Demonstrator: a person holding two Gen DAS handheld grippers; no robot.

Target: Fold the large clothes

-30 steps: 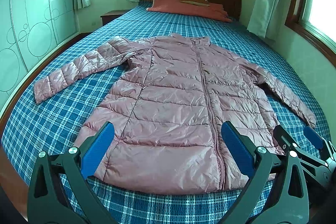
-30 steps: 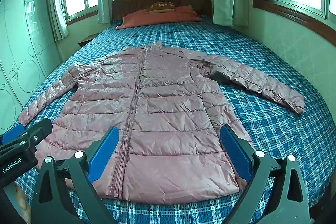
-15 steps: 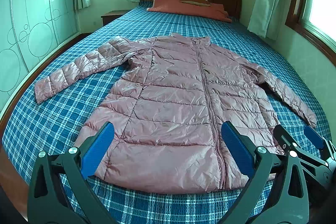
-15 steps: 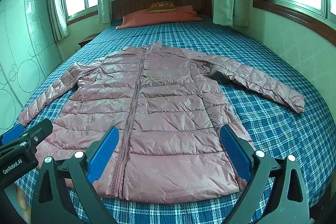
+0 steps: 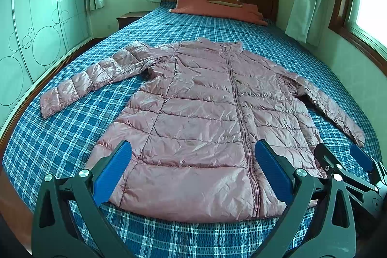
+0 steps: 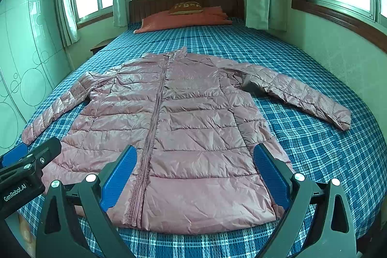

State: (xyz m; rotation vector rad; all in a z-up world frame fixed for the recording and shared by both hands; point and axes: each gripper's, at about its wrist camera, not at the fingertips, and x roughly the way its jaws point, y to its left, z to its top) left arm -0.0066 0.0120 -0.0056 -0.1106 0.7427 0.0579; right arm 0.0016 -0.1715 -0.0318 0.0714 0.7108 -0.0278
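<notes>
I hold 2 grippers out in front of me, side by side and low. My left gripper (image 5: 192, 169) has its 2 blue pads (image 5: 112, 172) spread wide apart, with nothing between them. My right gripper (image 6: 193, 173) is spread wide too, and its blue pads (image 6: 271, 175) hold nothing. From my left gripper's camera I can see my right gripper (image 5: 343, 161) close by, on its right. Both point straight ahead.
</notes>
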